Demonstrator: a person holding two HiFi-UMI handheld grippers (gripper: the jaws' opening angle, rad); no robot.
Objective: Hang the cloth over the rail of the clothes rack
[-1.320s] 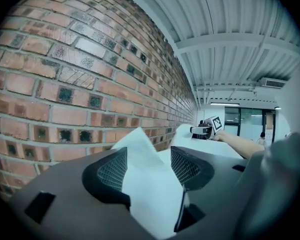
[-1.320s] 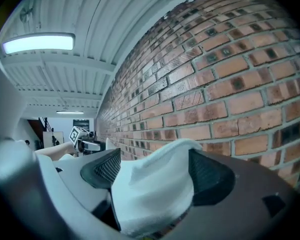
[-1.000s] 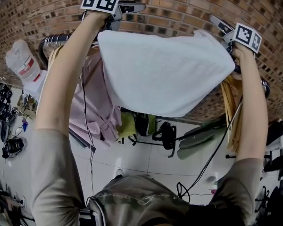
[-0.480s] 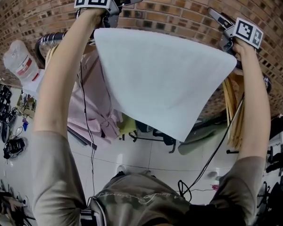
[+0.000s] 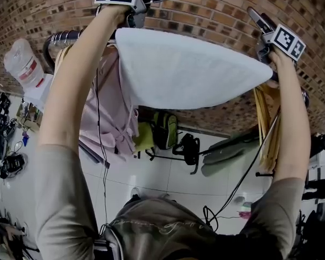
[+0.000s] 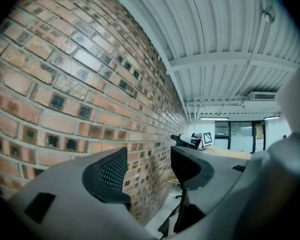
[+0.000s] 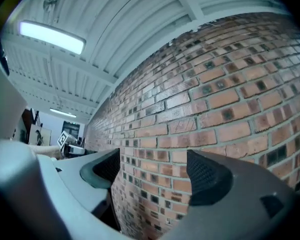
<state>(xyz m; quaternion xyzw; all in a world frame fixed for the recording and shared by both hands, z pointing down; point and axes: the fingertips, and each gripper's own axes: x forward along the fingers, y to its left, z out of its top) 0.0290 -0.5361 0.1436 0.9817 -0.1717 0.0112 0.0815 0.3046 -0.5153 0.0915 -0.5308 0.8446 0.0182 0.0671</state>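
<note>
White fabric cloth (image 5: 189, 72) stretches along the dark metal rail (image 5: 62, 38) of the clothes rack, apparently resting over it. Left gripper (image 6: 147, 166) and right gripper (image 7: 152, 171) both have their jaws spread, with only the red brick wall (image 5: 206, 10) showing between them. If more of the cloth hangs on one side, it could slide off the rail.

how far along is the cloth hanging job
Done, apparently: the white cloth looks draped across the rail. In hand: nothing; the left gripper and right gripper both show jaws apart with only brick wall between. Left: withdraw both grippers.
</note>
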